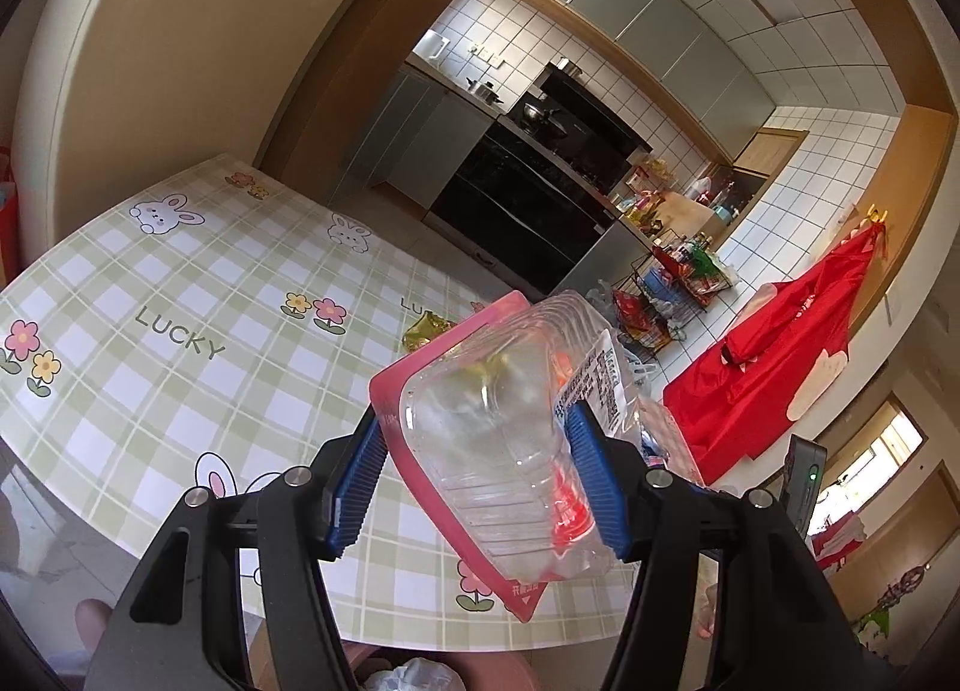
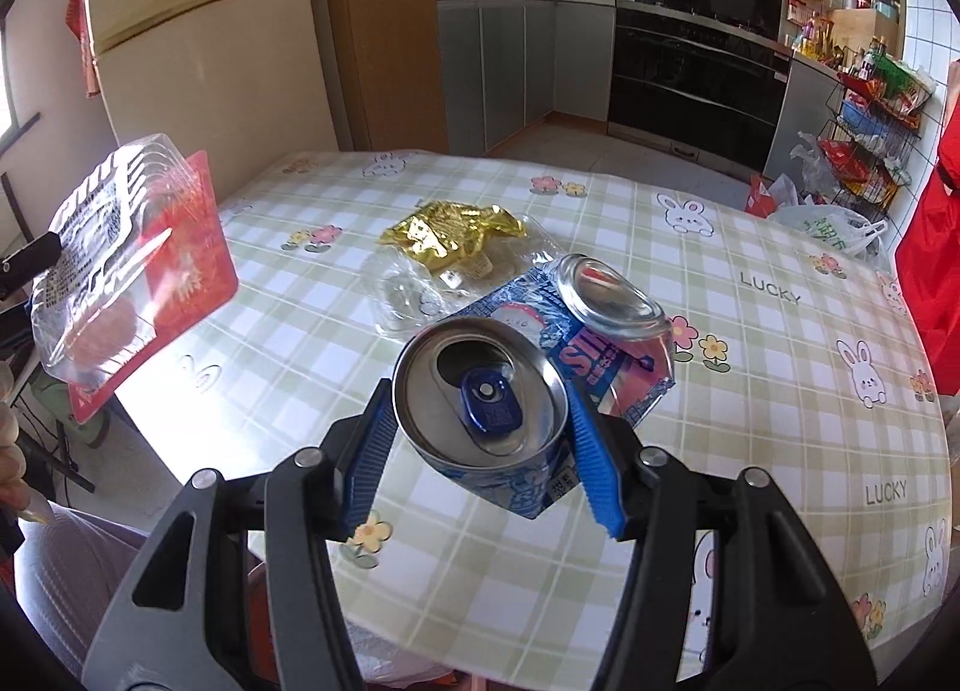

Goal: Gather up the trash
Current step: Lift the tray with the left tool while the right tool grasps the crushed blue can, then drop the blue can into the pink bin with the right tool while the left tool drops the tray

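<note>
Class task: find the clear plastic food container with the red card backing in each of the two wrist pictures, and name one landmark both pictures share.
Left wrist view: the clear plastic container fills the lower centre, clamped in the left claw.
Right wrist view: it hangs at the far left edge, above the table's edge.
Shared landmark: the gold wrapper on the checked tablecloth.

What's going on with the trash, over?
Left tongs shut on plastic box. Right tongs shut on bent can. Gold wrapper on table. Path clear.
</note>
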Motion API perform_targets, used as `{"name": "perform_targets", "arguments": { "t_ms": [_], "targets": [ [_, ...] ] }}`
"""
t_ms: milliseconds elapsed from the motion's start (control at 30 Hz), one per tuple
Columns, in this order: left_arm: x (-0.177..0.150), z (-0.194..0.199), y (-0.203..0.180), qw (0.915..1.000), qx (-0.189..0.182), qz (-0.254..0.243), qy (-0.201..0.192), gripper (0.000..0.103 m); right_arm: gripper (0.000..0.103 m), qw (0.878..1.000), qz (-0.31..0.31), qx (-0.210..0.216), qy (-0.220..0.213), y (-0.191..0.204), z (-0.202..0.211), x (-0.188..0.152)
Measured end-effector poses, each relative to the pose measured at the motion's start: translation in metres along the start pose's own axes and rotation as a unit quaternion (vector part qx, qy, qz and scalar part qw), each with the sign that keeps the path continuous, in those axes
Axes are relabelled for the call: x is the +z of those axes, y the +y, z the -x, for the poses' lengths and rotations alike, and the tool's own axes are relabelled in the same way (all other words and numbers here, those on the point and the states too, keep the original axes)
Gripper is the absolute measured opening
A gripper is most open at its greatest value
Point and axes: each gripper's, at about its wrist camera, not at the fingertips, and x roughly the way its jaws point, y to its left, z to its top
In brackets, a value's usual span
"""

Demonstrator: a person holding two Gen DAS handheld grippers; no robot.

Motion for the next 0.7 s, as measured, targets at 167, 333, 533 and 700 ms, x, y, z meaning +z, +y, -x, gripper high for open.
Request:
{"name": "perform_targets", "arguments": {
  "t_ms": [167, 333, 533, 700],
  "targets": [
    [-0.007, 0.026, -0.018, 0.9999, -0.012, -0.011, -0.004, 0.059, 0.057, 1.000, 0.004, 0.006, -0.018, 0.015, 0.039, -0.007],
    [-0.012, 0.053, -0.033, 0.9995, -0.023, -0.019, -0.009, 0.059, 0.057, 0.999, 0.003, 0.017, -0.031, 0.031, 0.076, -0.018],
    [-0.018, 0.089, -0.042, 0.9990, -0.028, -0.023, -0.027, 0.059, 0.057, 0.999, 0.016, 0.028, -0.036, 0.059, 0.111, -0.035],
    [-0.019, 0.122, -0.044, 0.9980, -0.030, -0.028, -0.049, 0.059, 0.057, 0.998, 0.029, 0.034, -0.037, 0.080, 0.135, -0.047]
  ]
}}
